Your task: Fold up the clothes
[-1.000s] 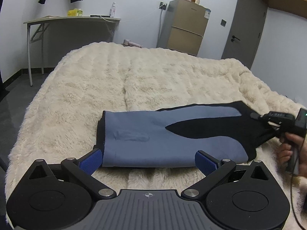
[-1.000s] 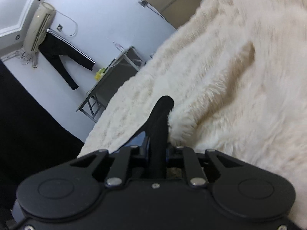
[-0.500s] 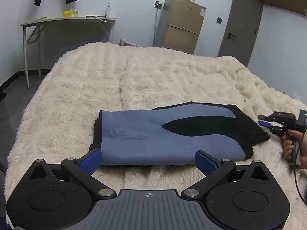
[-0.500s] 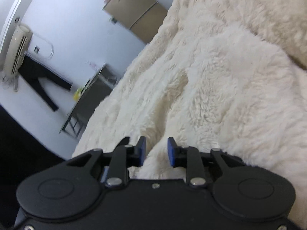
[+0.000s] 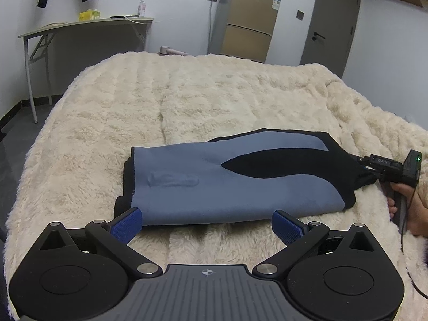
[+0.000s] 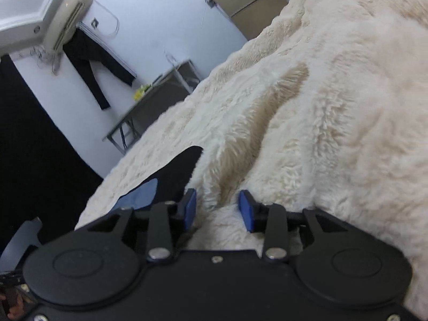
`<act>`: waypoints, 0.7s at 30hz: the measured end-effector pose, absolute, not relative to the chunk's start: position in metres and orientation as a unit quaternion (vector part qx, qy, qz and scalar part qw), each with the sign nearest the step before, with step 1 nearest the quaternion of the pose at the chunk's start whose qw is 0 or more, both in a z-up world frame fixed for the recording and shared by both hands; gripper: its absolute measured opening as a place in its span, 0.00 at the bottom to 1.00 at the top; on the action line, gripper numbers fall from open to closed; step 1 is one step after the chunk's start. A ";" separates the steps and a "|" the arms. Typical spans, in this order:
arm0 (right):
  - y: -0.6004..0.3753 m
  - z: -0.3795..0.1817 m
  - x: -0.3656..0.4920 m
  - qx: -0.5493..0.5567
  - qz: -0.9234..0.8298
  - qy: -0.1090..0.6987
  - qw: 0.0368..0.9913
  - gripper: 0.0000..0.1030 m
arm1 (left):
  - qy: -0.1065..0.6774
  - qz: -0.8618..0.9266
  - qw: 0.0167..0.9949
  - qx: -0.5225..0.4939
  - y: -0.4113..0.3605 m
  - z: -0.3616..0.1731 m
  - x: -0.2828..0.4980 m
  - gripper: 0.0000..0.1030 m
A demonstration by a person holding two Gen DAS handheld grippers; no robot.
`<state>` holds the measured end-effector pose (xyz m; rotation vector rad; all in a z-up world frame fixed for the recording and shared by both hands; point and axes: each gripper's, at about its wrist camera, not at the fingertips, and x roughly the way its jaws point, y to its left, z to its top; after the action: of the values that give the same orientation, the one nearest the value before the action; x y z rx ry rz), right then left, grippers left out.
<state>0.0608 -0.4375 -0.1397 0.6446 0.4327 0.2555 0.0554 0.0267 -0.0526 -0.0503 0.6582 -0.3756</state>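
Folded blue-grey garment with black curved panels and black edging [image 5: 232, 179]: soft matte fabric, lying flat in a rough rectangle on the near half of the bed, long side across the left wrist view. Layers stacked, black underside showing along the left edge. A faint raised oblong mark sits on the blue face near the left end.

Right gripper [image 6: 217, 208]: at the garment's black right-hand corner, resting on the fleece. Its jaws have just been opening; blue pads stand part-way apart with only fleece between them, the black fabric just beside the left pad.

Left gripper [image 5: 206, 226]: spread wide, holding nothing, pads just short of the garment's near edge.

Cream long-pile fleece blanket [image 5: 214, 101]: covers the whole bed.

Grey folding table [image 5: 85, 26], tan two-door refrigerator [image 5: 247, 34], grey door [image 5: 330, 26]: against the far wall.
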 end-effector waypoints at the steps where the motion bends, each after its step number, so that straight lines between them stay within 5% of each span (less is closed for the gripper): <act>1: -0.438 -0.140 0.060 0.312 0.124 0.208 0.919 0.36 | 0.318 -0.186 0.929 -0.025 0.025 -0.052 0.057 0.99; 21: -0.440 -0.155 0.082 0.336 0.128 0.204 0.910 0.36 | 0.258 -0.165 0.947 -0.099 -0.055 -0.089 0.123 0.98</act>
<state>0.0823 -0.4396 -0.1547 0.6935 0.4212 0.2643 0.1233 -0.0551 -0.0891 -0.2023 0.5258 -0.3367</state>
